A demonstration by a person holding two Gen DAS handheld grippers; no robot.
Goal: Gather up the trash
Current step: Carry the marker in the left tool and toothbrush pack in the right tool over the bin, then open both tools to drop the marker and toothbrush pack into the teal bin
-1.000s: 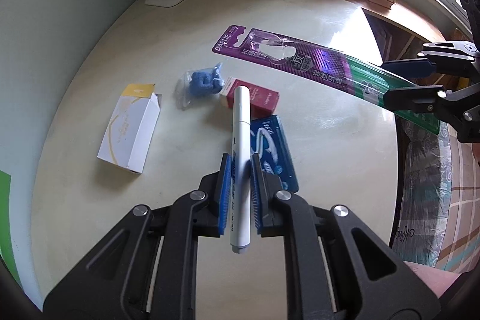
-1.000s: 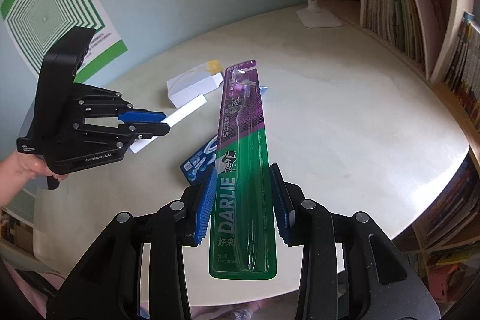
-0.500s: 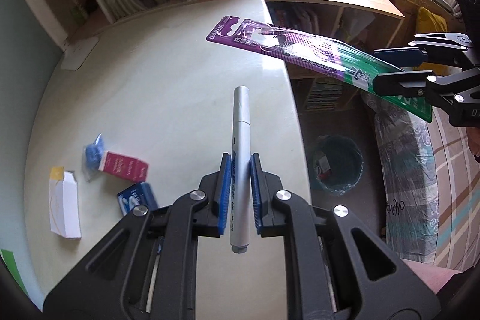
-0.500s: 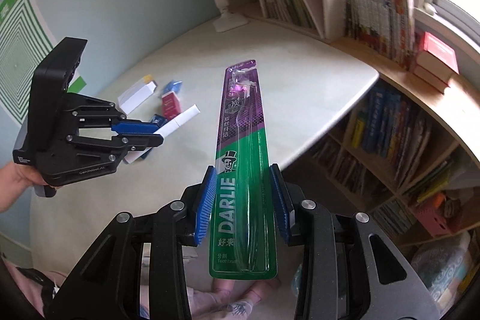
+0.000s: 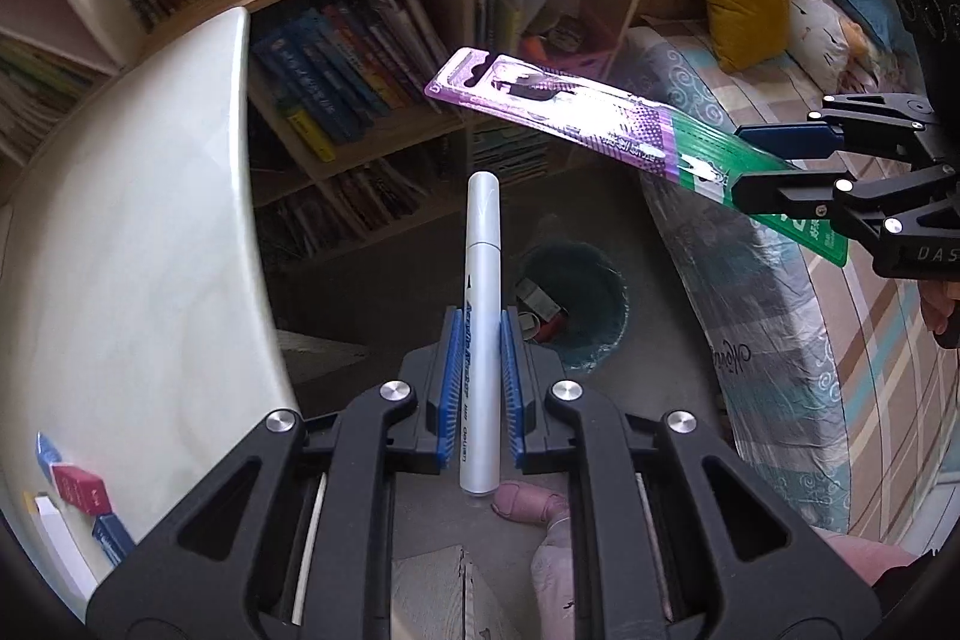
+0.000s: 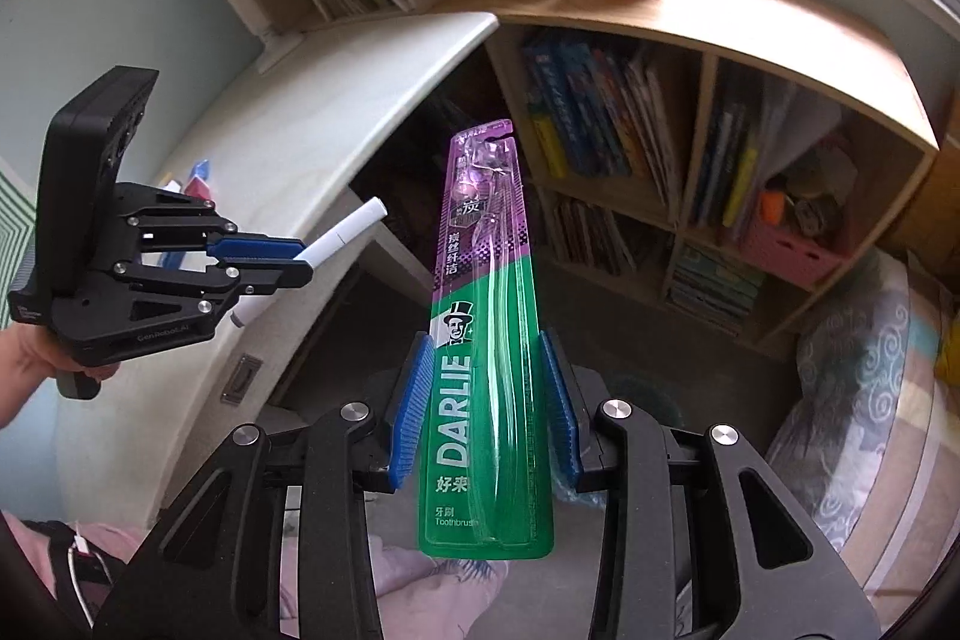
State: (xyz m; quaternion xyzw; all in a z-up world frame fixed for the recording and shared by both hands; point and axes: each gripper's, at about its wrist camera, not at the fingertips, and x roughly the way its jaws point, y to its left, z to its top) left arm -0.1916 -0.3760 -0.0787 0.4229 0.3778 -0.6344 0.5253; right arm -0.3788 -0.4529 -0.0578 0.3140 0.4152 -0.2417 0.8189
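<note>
Left claw (image 5: 478, 388) is clamped on a white cylindrical marker pen w/ blue lettering (image 5: 480, 316), tip pointing to 12 o'clock, held over the floor beyond the tabletop edge. Right claw (image 6: 485, 400) is clamped on a flat purple-and-green carded toothbrush pack (image 6: 489, 328), also out in the air, off the tabletop. Just past the pen at approx 1 o'clock in the left view sits the round teal trash bin (image 5: 600, 340) on the floor, already holding a few scraps. So two items are lifted and near the bin but not dropped yet. Further off at 8 o'clock, the cream rounded tabletop (image 5: 138, 232) carries a small red box (image 5: 81, 487), a dark blue packet (image 5: 114, 538) and a white carton (image 5: 60, 538), all left to collect.
</note>
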